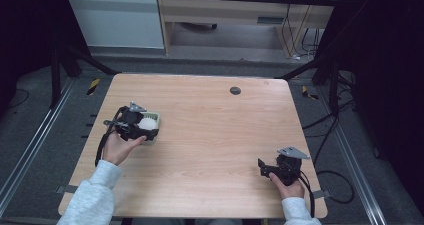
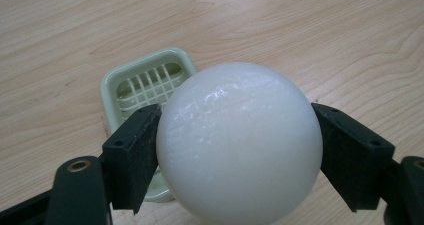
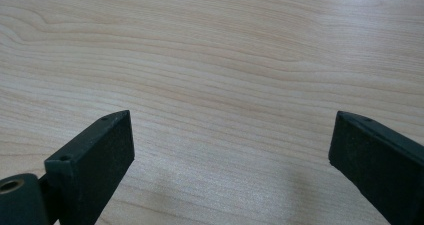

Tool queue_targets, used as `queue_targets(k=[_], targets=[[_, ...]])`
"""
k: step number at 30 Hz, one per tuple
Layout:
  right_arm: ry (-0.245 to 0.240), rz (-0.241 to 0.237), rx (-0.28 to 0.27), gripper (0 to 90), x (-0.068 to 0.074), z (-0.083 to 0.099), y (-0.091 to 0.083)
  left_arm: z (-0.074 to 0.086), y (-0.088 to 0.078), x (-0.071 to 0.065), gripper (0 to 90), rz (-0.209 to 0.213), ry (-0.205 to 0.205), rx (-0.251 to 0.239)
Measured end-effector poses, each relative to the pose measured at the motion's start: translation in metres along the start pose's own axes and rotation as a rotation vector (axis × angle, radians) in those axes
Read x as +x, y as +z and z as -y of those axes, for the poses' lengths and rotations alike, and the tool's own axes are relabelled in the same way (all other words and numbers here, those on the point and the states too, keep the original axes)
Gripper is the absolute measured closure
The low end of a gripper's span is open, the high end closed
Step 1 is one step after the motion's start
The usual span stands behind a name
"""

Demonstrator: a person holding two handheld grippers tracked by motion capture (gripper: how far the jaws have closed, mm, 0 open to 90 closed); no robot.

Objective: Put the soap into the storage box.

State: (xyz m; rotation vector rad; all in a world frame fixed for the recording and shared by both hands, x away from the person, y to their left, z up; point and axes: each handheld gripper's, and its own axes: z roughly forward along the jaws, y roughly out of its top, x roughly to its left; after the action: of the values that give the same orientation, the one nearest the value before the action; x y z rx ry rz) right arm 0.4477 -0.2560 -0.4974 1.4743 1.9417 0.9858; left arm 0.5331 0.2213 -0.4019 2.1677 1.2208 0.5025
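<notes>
A white ball (image 2: 239, 142) is clamped in the left claw (image 1: 141, 129), with a black jaw pressed flat against each side of it, as seen in the left gripper view. The ball is held right above a small pale green basket (image 2: 131, 85) with a grid bottom, which is parked on the wooden worktop (image 1: 215, 135) over on the left side. From the left gripper view the basket is partly hidden behind the ball, so whether the ball is touching it can't really be told. In the high view the ball (image 1: 148, 124) is seen sitting over the basket (image 1: 155, 118), with the left hand (image 1: 118, 147) wrapped around the gripper from below.

The right claw (image 1: 263, 167) is held low near the right front corner of the worktop, well apart from the ball and basket. Its jaws are spread wide, nothing is gripped, and just bare wood grain is seen between them in the right gripper view. A small dark round disc (image 1: 235, 90) is spotted near the far edge of the worktop.
</notes>
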Motion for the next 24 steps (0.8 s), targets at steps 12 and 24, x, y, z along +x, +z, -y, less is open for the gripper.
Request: queue_targets(k=[12,24], targets=[[0.001,0.000,0.001,4.7,0.000,0.000,0.000,-0.001,0.010,0.010,23.4,-0.027,-0.022,0.022],[0.002,-0.002,0.003,4.7,0.000,0.000,0.001,-0.002,0.023,0.017,23.4,-0.034,-0.045,0.038]])
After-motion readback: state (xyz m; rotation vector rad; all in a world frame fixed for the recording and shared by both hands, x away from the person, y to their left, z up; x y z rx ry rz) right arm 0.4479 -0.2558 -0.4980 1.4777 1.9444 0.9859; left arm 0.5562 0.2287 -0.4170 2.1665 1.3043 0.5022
